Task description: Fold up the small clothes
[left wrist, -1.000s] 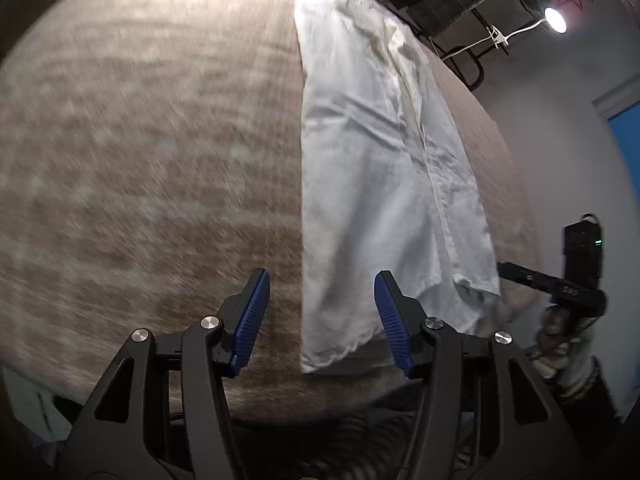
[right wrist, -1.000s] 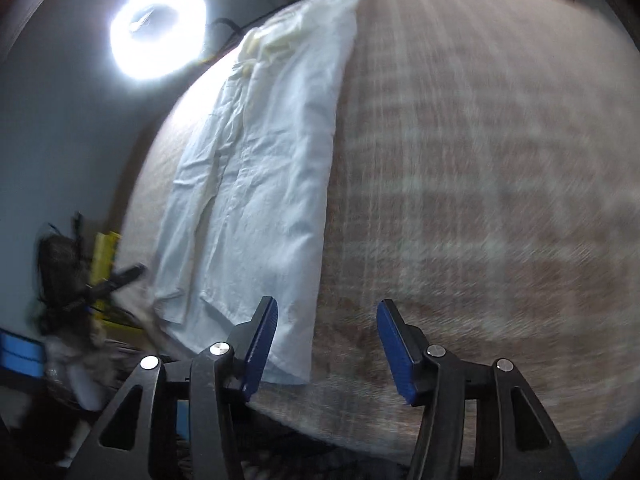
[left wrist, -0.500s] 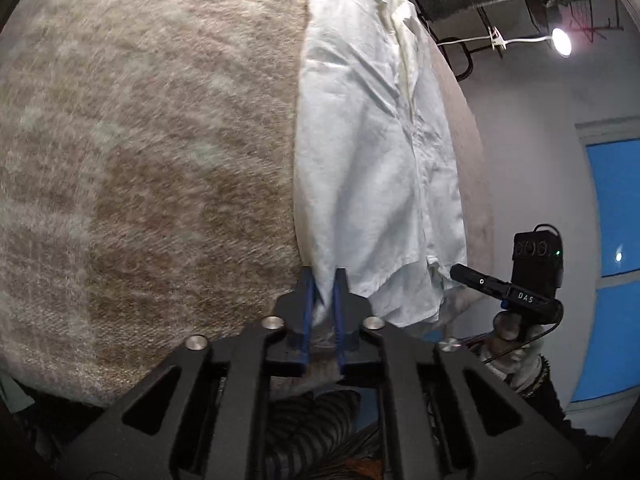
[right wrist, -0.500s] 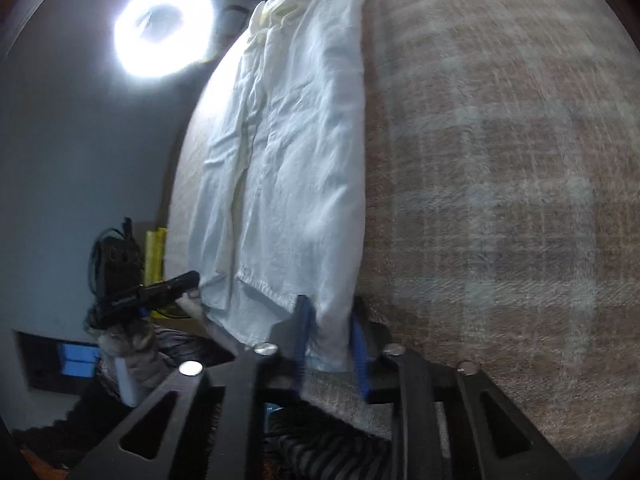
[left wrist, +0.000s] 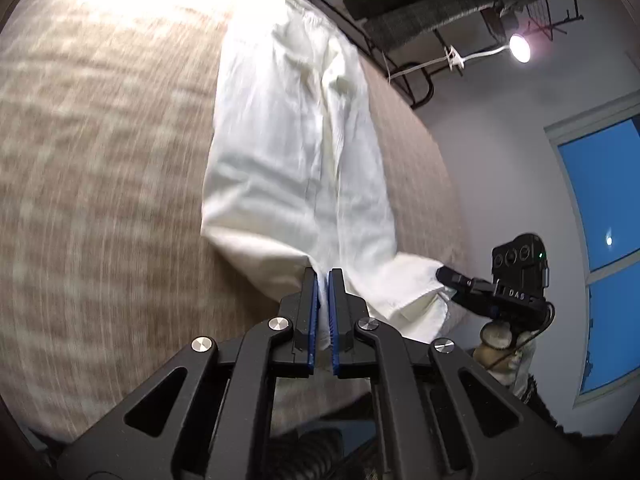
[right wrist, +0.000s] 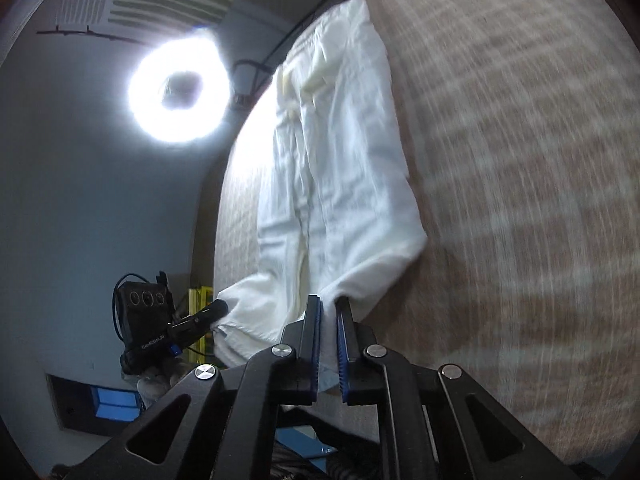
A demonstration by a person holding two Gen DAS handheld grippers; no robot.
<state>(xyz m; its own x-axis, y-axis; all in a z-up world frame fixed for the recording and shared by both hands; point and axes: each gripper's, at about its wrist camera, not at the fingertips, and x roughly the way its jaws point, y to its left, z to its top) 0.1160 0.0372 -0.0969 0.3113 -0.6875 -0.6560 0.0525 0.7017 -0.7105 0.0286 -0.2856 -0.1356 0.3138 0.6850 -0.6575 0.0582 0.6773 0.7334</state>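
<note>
Pinching the near hem of the white garment (left wrist: 296, 168) with the left gripper (left wrist: 323, 276), blue pads nipped together on cloth, lifted off the brown plaid bedcover (left wrist: 100, 168). Over to the right wrist view: right gripper (right wrist: 329, 302) clamped on the other hem corner, garment's far end flat on the cover.

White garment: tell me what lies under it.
The white garment lies on a brown plaid cloth, its near hem pinched by the left gripper and right gripper. Anything beneath is hidden.
</note>
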